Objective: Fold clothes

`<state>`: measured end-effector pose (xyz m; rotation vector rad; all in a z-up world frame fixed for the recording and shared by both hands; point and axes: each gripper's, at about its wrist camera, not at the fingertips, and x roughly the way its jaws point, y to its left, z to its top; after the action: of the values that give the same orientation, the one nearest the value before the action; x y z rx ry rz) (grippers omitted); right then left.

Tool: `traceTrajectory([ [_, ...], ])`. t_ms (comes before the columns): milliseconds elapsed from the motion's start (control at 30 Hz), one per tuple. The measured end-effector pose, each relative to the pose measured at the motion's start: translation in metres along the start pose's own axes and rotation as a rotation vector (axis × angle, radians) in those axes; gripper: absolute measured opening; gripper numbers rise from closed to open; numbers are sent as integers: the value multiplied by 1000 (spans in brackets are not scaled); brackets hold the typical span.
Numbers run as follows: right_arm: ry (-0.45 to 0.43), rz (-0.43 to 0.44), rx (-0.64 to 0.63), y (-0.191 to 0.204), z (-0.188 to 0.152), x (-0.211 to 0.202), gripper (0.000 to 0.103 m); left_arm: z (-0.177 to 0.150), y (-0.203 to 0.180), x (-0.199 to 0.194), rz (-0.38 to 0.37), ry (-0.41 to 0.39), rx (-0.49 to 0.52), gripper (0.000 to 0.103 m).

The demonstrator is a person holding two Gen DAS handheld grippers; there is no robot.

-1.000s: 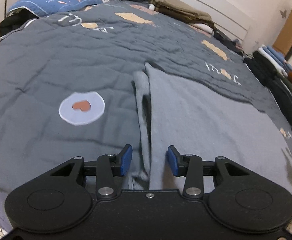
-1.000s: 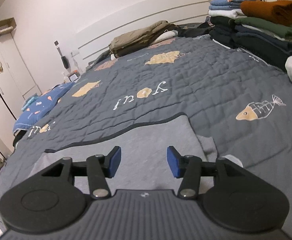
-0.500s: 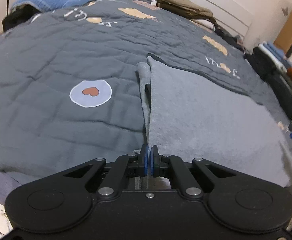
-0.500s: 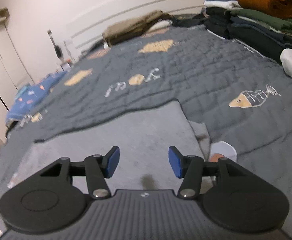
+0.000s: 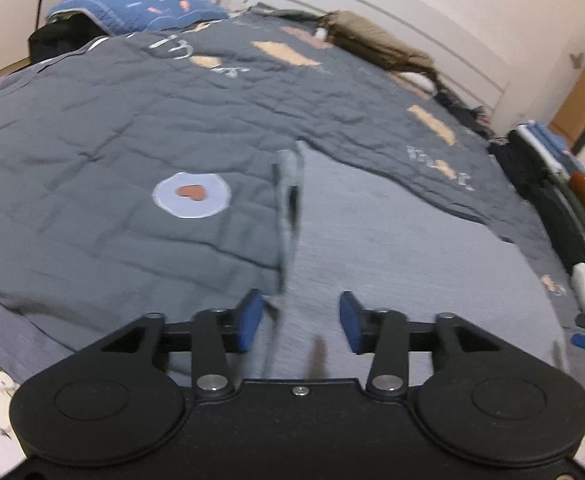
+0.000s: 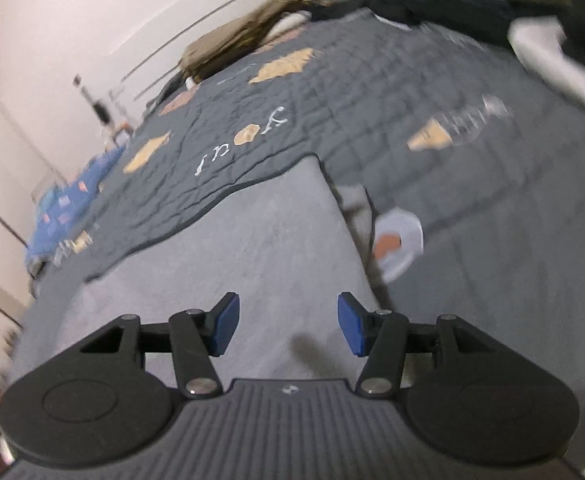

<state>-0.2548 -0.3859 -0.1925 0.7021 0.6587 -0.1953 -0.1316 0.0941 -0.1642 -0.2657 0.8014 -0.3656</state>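
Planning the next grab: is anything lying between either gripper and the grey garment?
Nothing visible. The left gripper and right gripper both hang open directly over the grey garment, with only bare cloth ahead.

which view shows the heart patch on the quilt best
The left wrist view: the heart patch lies whole and unobstructed on the quilt. In the right wrist view the patch is blurred and partly cut off by the grey garment.

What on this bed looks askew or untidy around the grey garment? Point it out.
The grey garment lies mostly flat, but a narrow strip along its edge pokes out beside the folded body, bunched with a dark gap instead of tucked flush. On the quilt, olive clothing sits in a loose heap near the headboard.
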Motion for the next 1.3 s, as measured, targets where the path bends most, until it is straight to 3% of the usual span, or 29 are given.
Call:
traceTrajectory([
  [233,5,80,194,-13,-35,-22,54,-25,-35,-2,-132,12,21,48],
  [500,79,124,467,-46,-61,-17,54,-44,-80,15,-186,32,132,51],
  [667,84,58,549,-64,-64,-12,54,-58,-111,27,-225,41,222,52],
  [967,39,42,605,-88,-69,-5,54,-106,-179,48,-235,42,563,52],
  [1167,18,71,699,-103,-68,3,55,-123,-192,54,-228,59,648,52],
  [1300,9,127,773,-108,-70,9,51,-121,-188,56,-211,59,638,53],
])
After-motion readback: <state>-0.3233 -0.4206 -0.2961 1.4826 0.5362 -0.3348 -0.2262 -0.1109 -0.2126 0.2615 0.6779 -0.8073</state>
